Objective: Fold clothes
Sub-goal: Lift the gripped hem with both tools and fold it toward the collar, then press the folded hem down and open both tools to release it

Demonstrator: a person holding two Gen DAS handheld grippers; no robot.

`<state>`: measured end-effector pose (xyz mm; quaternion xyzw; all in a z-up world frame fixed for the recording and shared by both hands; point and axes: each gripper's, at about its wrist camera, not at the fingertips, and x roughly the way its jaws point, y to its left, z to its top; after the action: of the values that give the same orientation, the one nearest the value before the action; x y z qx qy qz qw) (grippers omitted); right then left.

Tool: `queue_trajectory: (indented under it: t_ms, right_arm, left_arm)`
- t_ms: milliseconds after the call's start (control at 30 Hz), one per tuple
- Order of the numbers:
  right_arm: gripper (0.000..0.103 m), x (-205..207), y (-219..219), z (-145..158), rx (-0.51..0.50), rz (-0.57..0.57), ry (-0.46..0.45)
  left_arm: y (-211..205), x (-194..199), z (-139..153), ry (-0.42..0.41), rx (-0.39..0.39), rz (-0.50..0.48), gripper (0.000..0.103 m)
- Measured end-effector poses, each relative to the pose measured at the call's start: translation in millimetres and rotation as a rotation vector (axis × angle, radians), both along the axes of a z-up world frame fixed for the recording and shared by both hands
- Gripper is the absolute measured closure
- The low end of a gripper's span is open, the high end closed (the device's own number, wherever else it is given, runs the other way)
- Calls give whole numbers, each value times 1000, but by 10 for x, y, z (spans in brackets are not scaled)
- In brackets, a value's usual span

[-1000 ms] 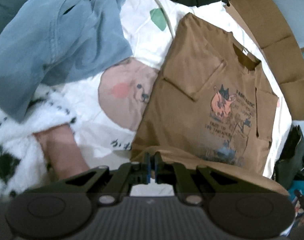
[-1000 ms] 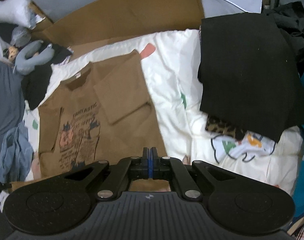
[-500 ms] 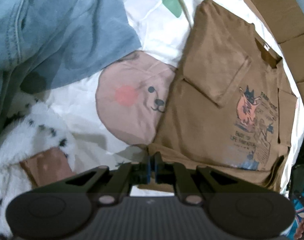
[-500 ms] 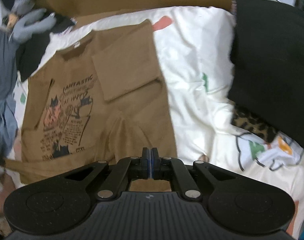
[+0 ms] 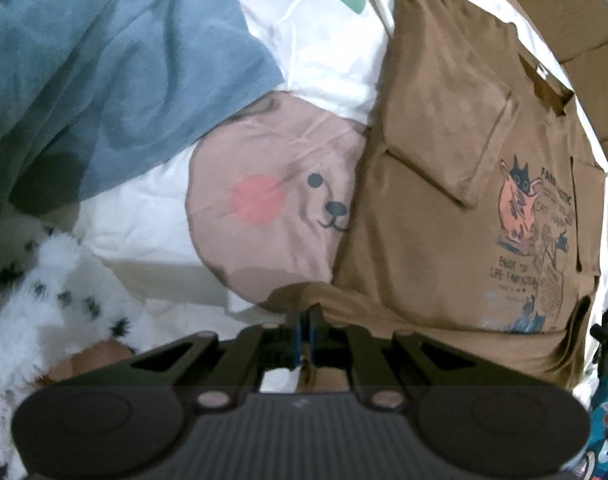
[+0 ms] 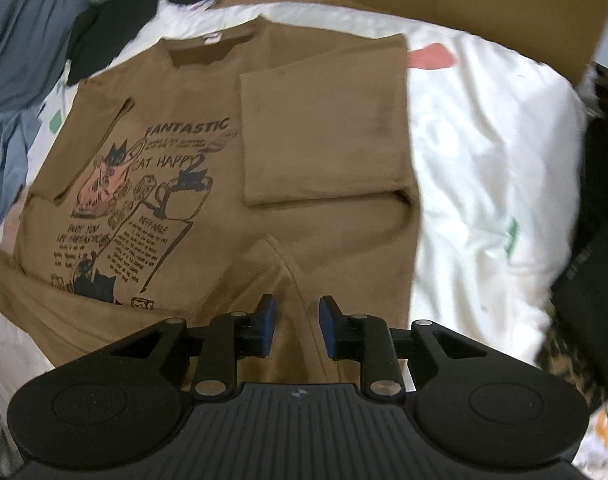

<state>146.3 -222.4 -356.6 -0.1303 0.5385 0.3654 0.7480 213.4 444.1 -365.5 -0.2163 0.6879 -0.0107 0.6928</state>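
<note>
The brown tee (image 6: 328,128) lies printed side up on the bed (image 6: 484,152), sleeves folded in, its hem brought up toward the print. The right claw (image 6: 293,326) is opening, part-wide, over the hem with cloth below but unpinched. The left claw (image 5: 302,334) is pinched narrow on the hem's other corner. Best to lay that corner level with the right one, then let go and smooth the fold.
</note>
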Motion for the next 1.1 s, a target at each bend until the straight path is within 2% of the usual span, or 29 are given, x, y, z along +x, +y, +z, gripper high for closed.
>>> queue_trajectory:
  t_ms: [200, 267, 500, 600, 667, 800, 967, 1100]
  right_arm:
    - [65, 67, 215, -90, -34, 94, -16]
    - [57, 92, 295, -112, -46, 119, -21]
    - [56, 138, 544, -235, -108, 205, -33]
    - [75, 144, 580, -266, -104, 232, -14]
    - [93, 117, 600, -270, -118, 251, -30]
    - [97, 71, 565, -169, -111, 256, -61]
    - [98, 89, 325, 228, -35, 143, -126]
    - [99, 130, 126, 499, -8, 84, -169]
  left_arm:
    - [29, -52, -151, 19, -10, 21, 99]
    - [37, -62, -182, 21, -12, 27, 99]
    - [58, -64, -217, 21, -19, 32, 99]
    - [65, -69, -222, 20, -19, 25, 99]
    - [76, -77, -223, 21, -22, 28, 99]
    - [92, -95, -204, 29, -33, 39, 99]
    - [149, -105, -117, 55, -44, 97, 99]
    - [197, -61, 25, 29, -60, 120, 99]
